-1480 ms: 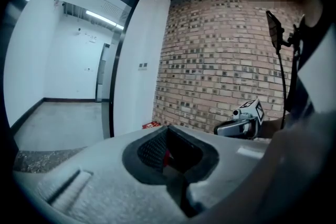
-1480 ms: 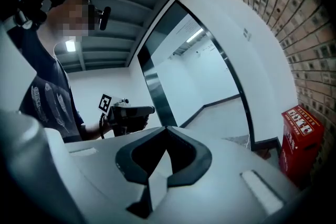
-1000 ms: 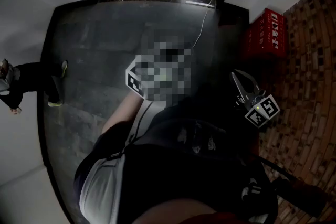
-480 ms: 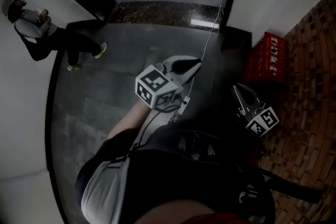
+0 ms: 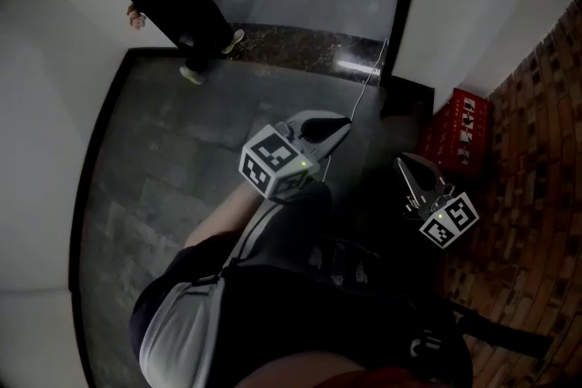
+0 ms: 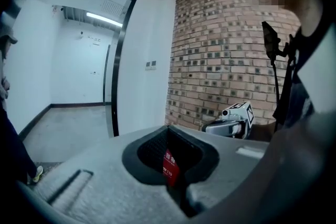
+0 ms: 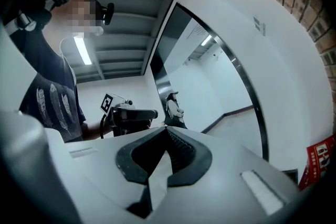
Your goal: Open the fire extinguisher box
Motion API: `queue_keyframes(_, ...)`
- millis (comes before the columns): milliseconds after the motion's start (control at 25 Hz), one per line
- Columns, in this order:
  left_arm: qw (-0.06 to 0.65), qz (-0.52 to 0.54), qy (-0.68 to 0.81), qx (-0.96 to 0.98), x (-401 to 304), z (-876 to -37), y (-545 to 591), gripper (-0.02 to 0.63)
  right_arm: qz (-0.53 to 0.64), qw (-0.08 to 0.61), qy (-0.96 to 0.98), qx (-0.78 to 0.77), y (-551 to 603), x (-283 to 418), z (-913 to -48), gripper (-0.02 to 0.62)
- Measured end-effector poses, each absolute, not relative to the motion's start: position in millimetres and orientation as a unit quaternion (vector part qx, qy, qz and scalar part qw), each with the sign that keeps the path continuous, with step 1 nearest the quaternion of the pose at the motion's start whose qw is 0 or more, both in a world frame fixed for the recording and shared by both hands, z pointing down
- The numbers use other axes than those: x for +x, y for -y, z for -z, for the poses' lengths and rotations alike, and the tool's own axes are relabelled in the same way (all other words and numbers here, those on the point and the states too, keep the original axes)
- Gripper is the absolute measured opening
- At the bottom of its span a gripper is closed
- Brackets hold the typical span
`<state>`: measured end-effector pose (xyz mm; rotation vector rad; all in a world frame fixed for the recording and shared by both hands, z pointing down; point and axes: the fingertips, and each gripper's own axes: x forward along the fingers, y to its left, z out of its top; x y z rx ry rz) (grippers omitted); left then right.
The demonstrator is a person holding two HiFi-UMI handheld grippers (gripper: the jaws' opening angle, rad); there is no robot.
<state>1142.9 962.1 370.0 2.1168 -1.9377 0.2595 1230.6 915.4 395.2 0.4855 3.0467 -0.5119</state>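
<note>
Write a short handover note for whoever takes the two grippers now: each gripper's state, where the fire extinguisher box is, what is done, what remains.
Left gripper: shut, empty, held above the floor.
Right gripper: shut, empty, the nearer one to the box.
Fire extinguisher box: red, on the floor by the brick wall, ahead of the right gripper; neither gripper touches it.
Done: nothing on the box yet.
To do: reach it and open it.

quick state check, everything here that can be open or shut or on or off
fire extinguisher box: looks closed, neither gripper on it
left gripper: jaws together, empty
right gripper: jaws together, empty
ceiling light: on
</note>
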Motion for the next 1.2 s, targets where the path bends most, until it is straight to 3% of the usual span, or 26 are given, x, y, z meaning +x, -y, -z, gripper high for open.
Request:
queue_keyframes(320, 0.119, -0.100, 0.650, 0.744, 1127, -368, -940, 0.005, 0.152, 0.011, -0.980, 0.128, -894, 1222, -394, -0.002)
queue_keyframes(560, 0.127, -0.071, 0.633, 0.760, 1096, -380, -910, 0.005, 0.150, -0.023, -0.983, 0.100, -874, 1204, -404, -0.002)
queue_keyframes(1200, 0.172, -0.038, 0.602, 0.779, 951, -413, -849, 0.005, 0.116, -0.103, -0.988, 0.016, -801, 1067, -422, -0.002)
